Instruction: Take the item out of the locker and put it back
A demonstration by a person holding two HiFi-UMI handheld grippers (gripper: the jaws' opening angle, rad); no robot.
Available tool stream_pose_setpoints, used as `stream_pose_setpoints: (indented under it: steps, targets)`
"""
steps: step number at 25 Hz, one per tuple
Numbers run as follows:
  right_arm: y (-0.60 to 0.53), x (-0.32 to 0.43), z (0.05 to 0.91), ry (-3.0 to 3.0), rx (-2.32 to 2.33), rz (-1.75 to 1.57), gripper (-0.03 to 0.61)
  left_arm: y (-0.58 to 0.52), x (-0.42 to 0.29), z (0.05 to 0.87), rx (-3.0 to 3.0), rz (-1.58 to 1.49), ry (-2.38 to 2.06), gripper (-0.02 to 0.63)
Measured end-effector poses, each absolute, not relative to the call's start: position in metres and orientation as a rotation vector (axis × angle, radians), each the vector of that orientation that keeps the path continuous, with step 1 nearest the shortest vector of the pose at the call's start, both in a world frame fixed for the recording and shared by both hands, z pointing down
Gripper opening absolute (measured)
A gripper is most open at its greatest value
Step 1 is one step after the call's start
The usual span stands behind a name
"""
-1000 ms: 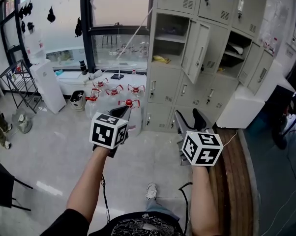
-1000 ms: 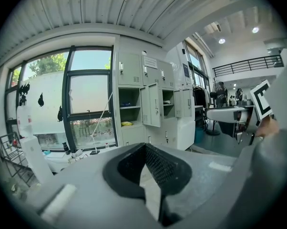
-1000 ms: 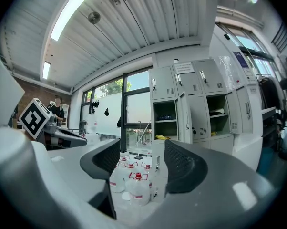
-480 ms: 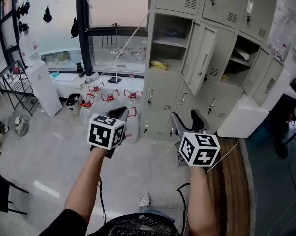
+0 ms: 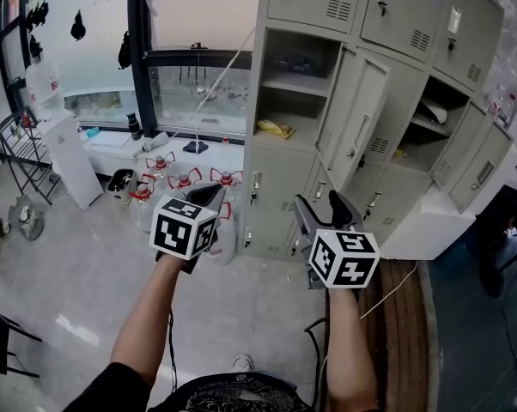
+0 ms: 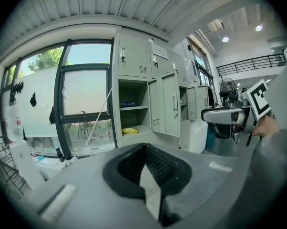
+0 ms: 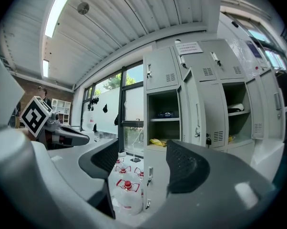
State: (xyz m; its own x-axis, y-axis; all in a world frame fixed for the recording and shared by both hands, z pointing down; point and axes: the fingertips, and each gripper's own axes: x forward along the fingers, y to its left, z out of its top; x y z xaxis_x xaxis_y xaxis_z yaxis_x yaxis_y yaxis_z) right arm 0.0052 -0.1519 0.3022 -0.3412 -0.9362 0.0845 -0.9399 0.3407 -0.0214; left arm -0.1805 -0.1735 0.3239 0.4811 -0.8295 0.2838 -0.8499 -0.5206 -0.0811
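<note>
the locker [image 5: 306, 3] stands ahead with one bay open. both grippers hang well short of it. the right gripper [image 5: 319, 202] has its fingers released, just opened wider, with nothing between them. the left gripper [image 5: 215, 194] is clenched and empty. the yellow item [image 5: 276, 128] lies on that bay's lower shelf, untouched. the step looks like the approach; next, the right fingers must reach in and straddle the item.

Daylight pours through the tall window [image 5: 194, 84], washing its panes pale and leaving the floor [image 5: 95, 273] bright, while a ceiling strip light [image 7: 60, 6] glares in the right gripper view. Both gripper views are fisheye circles with black corners that bow the lockers [image 7: 200, 94]; their near fingers [image 7: 186, 168] look soft and unfocused.
</note>
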Motion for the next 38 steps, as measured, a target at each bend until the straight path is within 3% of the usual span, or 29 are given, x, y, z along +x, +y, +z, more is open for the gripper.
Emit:
stream_pose_setpoints:
  steps: [38]
  targets:
    - [-0.346, -0.006, 0.332, -2.422, 1.561, -0.004, 0.327, -0.337, -0.175, 0.347, 2.603, 0.406, -1.51, 0.0]
